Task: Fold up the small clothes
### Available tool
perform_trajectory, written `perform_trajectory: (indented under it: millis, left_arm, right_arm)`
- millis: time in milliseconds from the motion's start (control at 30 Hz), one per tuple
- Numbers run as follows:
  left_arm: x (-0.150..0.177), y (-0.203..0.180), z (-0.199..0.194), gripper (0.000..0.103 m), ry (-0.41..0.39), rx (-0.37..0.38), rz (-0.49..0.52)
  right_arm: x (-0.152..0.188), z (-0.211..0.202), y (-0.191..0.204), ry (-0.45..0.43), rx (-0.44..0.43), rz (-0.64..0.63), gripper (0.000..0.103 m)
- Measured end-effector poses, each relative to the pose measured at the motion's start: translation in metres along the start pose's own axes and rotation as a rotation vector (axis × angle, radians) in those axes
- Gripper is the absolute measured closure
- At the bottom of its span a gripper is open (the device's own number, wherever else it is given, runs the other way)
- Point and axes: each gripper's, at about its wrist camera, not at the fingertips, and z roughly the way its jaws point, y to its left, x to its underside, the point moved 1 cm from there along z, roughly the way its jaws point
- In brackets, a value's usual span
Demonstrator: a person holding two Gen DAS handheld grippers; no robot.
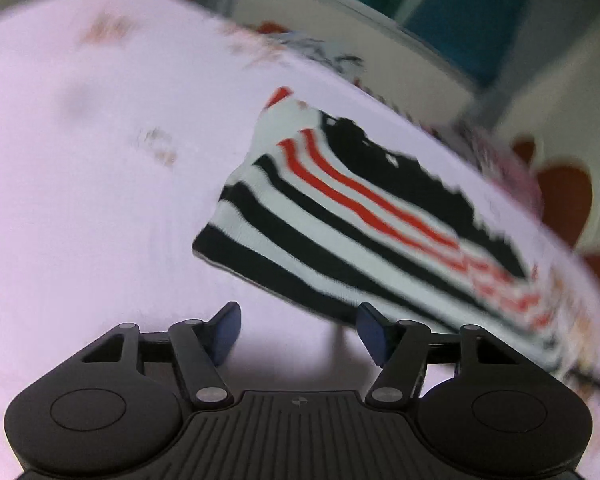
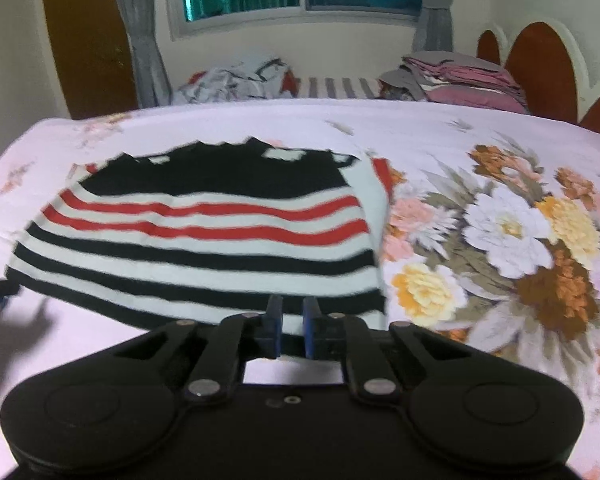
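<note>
Striped top lies spread on the bed, left of the big flower print on the pink sheet, black band toward the far side, black-and-white stripes toward you. Your right hand-held gripper sits at the near hem, blue pads drawn almost together with just a sliver between them. Whether hem cloth is pinched in there, I cannot tell; the edge passes right at the tips.

Your left hand-held gripper is spread wide, nothing between its pads, hovering over bare sheet just short of the top's near corner. That view is smeared with blur.

Here is the risk. If the right pads have only the very edge, or only one layer, a lift will let the cloth slip out and the hem will flop back crooked. If they have caught the sheet along with the top, the bedding comes up too and drags the whole garment out of line.

On the left, closing from here will probably bite sheet, or nothing. And with only one corner gripped, a lift will likely skew the fold line across the stripes.

The other clothes at the far edge are well apart, no trouble there.
</note>
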Motion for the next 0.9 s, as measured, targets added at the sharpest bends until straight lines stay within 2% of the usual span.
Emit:
perform_trajectory:
  millis: [100, 333, 367, 400, 467, 633, 667, 700, 767, 833, 900]
  left_arm:
    - [-0.002, 0.011, 0.013, 0.039, -0.027, 0.064, -0.138]
    - [-0.013, 0.02, 0.04, 0.04, -0.118, 0.124, -0.298]
    - [-0.016, 0.02, 0.044, 0.043, -0.124, 0.123, -0.305]
    - [-0.02, 0.02, 0.048, 0.055, -0.126, 0.109, -0.309]
    - [-0.029, 0.022, 0.058, 0.072, -0.113, 0.078, -0.329]
    - [-0.041, 0.029, 0.071, 0.072, -0.077, 0.12, -0.394]
    - [-0.042, 0.029, 0.071, 0.074, -0.071, 0.127, -0.394]
    - [-0.042, 0.029, 0.067, 0.086, -0.076, 0.123, -0.388]
    - [-0.041, 0.029, 0.058, 0.087, -0.11, 0.156, -0.372]
    - [-0.04, 0.029, 0.066, 0.087, -0.07, 0.105, -0.356]
    - [-0.041, 0.027, 0.062, 0.087, -0.078, 0.111, -0.343]
  right_arm:
    - [-0.011, 0.009, 0.011, -0.009, -0.042, 0.013, 0.097]
    - [-0.045, 0.056, 0.044, -0.003, -0.113, -0.019, 0.1]
    - [-0.05, 0.065, 0.049, 0.005, -0.12, -0.022, 0.101]
    - [-0.055, 0.073, 0.054, 0.012, -0.126, -0.025, 0.101]
    - [-0.063, 0.09, 0.064, 0.028, -0.134, -0.034, 0.101]
    - [-0.07, 0.117, 0.089, 0.067, -0.154, -0.066, 0.102]
    - [-0.069, 0.119, 0.093, 0.073, -0.158, -0.08, 0.102]
    - [-0.066, 0.122, 0.096, 0.084, -0.157, -0.094, 0.102]
    - [-0.055, 0.136, 0.098, 0.139, -0.102, -0.114, 0.103]
    - [-0.052, 0.135, 0.093, 0.123, -0.111, -0.073, 0.103]
    - [-0.052, 0.134, 0.092, 0.127, -0.114, -0.067, 0.103]
